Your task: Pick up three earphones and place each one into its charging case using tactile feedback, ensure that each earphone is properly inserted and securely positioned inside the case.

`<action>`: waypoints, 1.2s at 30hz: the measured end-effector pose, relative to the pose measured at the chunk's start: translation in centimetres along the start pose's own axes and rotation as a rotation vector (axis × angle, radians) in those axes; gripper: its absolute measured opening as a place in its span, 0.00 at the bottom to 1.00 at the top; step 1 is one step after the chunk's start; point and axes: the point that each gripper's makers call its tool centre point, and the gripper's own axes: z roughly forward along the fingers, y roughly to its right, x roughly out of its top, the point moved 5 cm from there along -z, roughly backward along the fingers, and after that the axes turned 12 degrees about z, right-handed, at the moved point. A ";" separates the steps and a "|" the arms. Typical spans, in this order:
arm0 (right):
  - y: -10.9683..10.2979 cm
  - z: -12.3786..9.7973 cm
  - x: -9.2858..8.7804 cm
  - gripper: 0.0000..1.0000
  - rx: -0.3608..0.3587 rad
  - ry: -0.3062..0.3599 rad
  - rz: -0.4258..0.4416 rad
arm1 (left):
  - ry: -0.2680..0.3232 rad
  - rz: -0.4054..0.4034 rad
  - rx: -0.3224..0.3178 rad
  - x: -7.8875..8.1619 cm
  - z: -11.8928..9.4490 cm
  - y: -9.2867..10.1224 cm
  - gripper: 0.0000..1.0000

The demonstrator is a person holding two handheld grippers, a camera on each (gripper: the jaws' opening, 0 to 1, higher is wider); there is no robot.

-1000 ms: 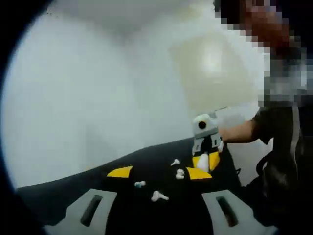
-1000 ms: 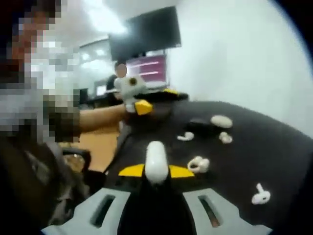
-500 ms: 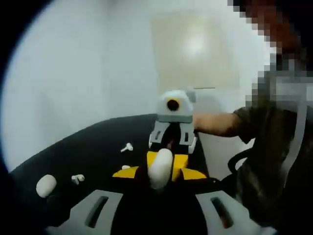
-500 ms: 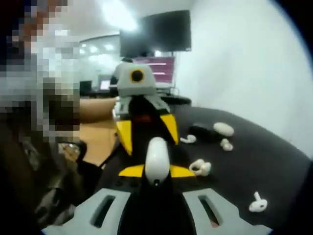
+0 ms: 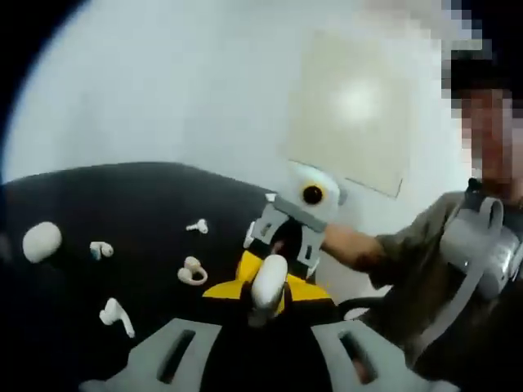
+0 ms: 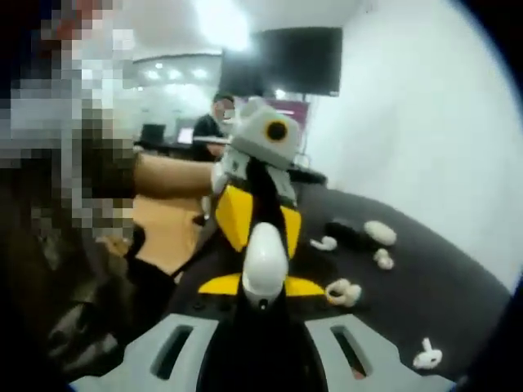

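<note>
A white oval charging case [image 6: 265, 260] stands upright between my right gripper's [image 6: 261, 286] yellow tips, which are shut on it. My left gripper [image 5: 270, 290] faces it tip to tip and is open, with one yellow jaw on each side of the same case [image 5: 270, 280]. The left gripper [image 6: 261, 219] rises just behind the case in the right gripper view. On the black table [image 5: 122, 196] lie loose white earphones: a stemmed one [image 5: 117, 317], an ear-hook one [image 5: 192, 272], a small one [image 5: 100, 249] and a far one [image 5: 196, 226]. A second white case [image 5: 41, 241] lies at the left.
A person sits close behind the grippers, a forearm [image 6: 167, 175] reaching in. In the right gripper view the ear-hook earphone [image 6: 343, 291], another earphone [image 6: 426, 357] and a dark object [image 6: 347, 231] lie to the right. A wall screen [image 6: 298, 61] hangs beyond.
The two grippers have come together from far apart and now meet tip to tip at the white case. The left gripper's jaws have narrowed. The right stays shut on the case.
</note>
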 end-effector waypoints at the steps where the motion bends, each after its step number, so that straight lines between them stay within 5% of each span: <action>1: 0.0 0.0 0.0 0.18 0.001 0.001 -0.003 | 0.021 -0.009 -0.001 0.2 -0.1 0.0 0.14; 4: -0.1 0.0 0.1 0.18 0.004 0.007 -0.030 | 0.132 0.077 0.116 1.1 -1.0 -1.6 0.10; 6: -0.1 0.0 0.1 0.18 0.004 0.004 -0.007 | 0.208 0.104 0.109 1.7 -1.6 -1.5 0.14; 9: 0.1 0.1 0.1 0.18 0.008 0.001 0.022 | 0.203 0.081 0.066 1.6 -2.0 -1.1 0.18; 25: 0.3 0.0 -0.1 0.18 0.035 -0.014 0.117 | 0.068 0.044 -0.018 -0.3 -2.0 -0.5 0.20; 30: 0.2 0.2 0.0 0.18 0.038 -0.013 0.099 | -0.129 0.146 -0.068 -2.7 0.5 0.8 0.28; 32: 0.1 0.1 -0.1 0.19 0.040 -0.015 0.110 | -0.119 0.211 0.007 -2.5 0.3 0.2 0.19; 36: 0.0 0.3 0.1 0.19 0.046 -0.018 0.104 | -0.101 0.160 -0.024 -2.3 0.0 0.1 0.19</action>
